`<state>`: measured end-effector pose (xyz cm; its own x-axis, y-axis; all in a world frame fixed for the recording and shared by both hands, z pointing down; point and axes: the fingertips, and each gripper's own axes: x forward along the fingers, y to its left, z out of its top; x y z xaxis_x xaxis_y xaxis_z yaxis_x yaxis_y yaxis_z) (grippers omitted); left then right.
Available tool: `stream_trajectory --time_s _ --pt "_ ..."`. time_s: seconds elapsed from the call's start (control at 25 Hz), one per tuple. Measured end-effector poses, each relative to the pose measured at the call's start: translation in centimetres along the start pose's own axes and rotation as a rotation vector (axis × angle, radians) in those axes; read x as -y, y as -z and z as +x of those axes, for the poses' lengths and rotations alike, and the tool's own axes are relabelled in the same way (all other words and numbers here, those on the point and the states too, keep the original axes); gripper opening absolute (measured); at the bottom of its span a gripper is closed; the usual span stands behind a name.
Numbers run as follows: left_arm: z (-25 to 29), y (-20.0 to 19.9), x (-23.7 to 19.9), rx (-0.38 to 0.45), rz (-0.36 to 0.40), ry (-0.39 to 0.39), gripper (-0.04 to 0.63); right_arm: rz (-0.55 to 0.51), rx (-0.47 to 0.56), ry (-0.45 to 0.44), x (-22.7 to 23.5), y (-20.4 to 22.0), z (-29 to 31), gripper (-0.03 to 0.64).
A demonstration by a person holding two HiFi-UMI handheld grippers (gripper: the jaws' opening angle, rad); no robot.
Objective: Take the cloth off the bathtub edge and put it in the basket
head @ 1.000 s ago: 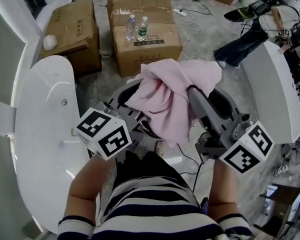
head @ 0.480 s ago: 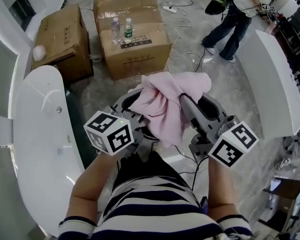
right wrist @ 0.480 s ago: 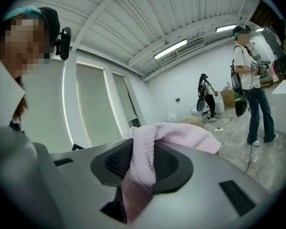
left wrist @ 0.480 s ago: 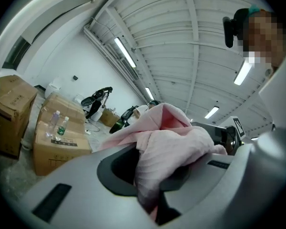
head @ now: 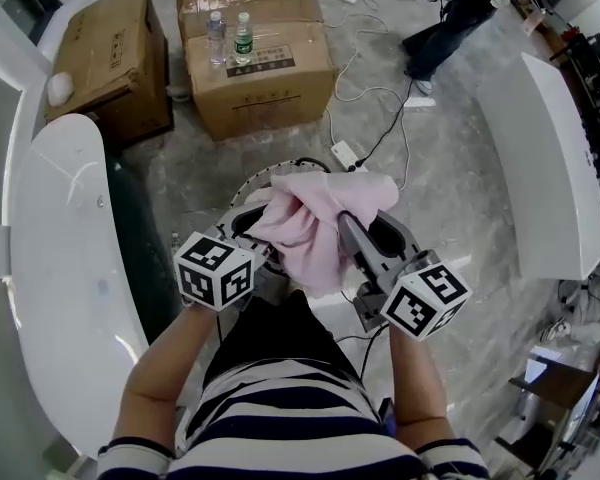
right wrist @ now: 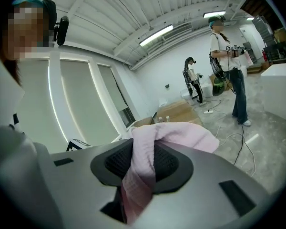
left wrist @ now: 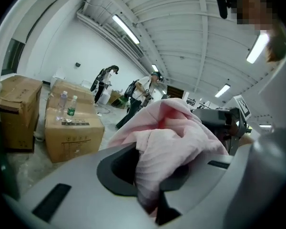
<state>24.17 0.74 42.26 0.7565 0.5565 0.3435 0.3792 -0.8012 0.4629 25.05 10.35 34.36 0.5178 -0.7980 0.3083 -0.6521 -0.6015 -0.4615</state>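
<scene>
Pinching the cloth [head: 315, 223] from both sides, the two grippers are held up close in front of the person's striped shirt [head: 290, 418]; the left gripper [head: 263, 208] has its jaws nearly together on a thick fold, and in the left gripper view [left wrist: 150, 175] the pink cloth [left wrist: 171, 137] fills the narrow gap and bunches up over the jaw tips; the right gripper [head: 375, 230] has its jaws a little wider, and in the right gripper view [right wrist: 140, 168] a strand of cloth [right wrist: 181, 135] runs down between the dark pads and spreads over the far jaw. Between the two grippers the cloth hangs in a crumpled heap, clear of the grey floor [head: 450, 168]; the white tub [head: 60, 258] lies well apart to the left, and a long white unit [head: 550, 158] stands to the right. Cables [head: 380, 98] trail across the floor ahead to a power strip [head: 342, 153] just beyond the cloth; farther off stand two boxes [head: 255, 43], the nearer one with two bottles [head: 242, 38] on top; a person [right wrist: 226, 56] stands in the background of the right gripper view.
</scene>
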Motion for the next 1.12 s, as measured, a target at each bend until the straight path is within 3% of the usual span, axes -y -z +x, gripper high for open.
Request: stream_trajectory --time_s 0.28,0.64,0.96,1.12 --pt "2.7 6.3 -2.3 -0.124 -0.075 -0.065 0.052 0.058 -0.085 0.045 4.0 5.3 1.5 0.126" --pt "4.4 13.1 -7.4 -0.197 -0.185 -0.188 0.052 0.125 -0.209 0.071 7.9 11.6 5.4 0.125" --pt "4.4 20.0 -9.7 -0.37 -0.211 -0.256 0.052 0.17 -0.375 0.103 11.1 19.7 7.6 0.126" --pt "4.8 22.9 -10.8 -0.448 -0.215 -0.263 0.052 0.129 -0.429 0.095 12.6 23.0 8.8 0.126"
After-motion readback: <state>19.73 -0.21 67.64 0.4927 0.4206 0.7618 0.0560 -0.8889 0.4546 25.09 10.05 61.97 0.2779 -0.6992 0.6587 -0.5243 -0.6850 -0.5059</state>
